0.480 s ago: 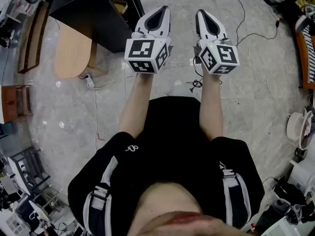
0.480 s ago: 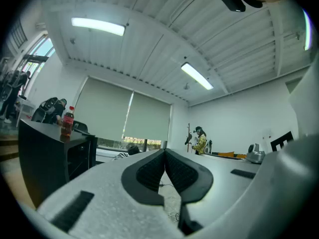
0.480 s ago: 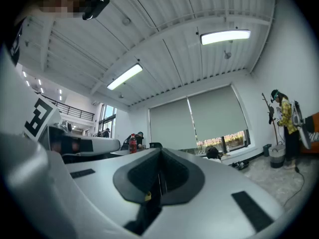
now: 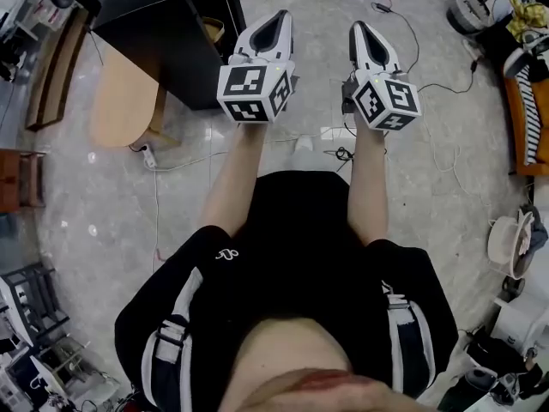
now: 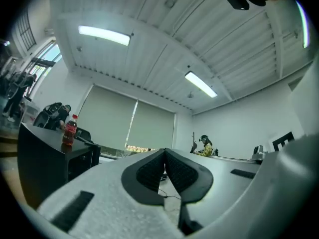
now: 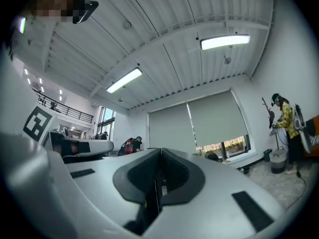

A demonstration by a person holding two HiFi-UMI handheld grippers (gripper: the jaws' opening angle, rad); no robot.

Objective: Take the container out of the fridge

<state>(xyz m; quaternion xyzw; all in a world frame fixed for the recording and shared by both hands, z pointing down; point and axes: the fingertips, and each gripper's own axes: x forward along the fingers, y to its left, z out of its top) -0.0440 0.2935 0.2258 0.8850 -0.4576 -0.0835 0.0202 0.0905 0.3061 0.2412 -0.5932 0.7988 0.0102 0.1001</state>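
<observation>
Neither a fridge nor a container shows in any view. In the head view my left gripper (image 4: 274, 20) and my right gripper (image 4: 358, 29) are held side by side at arm's length above the tiled floor, both pointing forward. The left gripper view shows the left gripper (image 5: 164, 152) with its dark pads pressed together and nothing between them. My right gripper (image 6: 159, 151) is likewise shut and empty in its own view. Both look out across a room toward drawn window blinds.
A black cabinet (image 4: 163, 33) stands ahead on the left, with a red soda bottle (image 5: 69, 130) on top and a wooden tabletop (image 4: 124, 93) beside it. Cables (image 4: 446, 84) and a white power strip (image 4: 147, 157) lie on the floor. A person (image 6: 284, 118) stands at the far right.
The floor and the black cabinet have shifted slightly down and left in the head view. Both grippers keep their place side by side and stay shut.
</observation>
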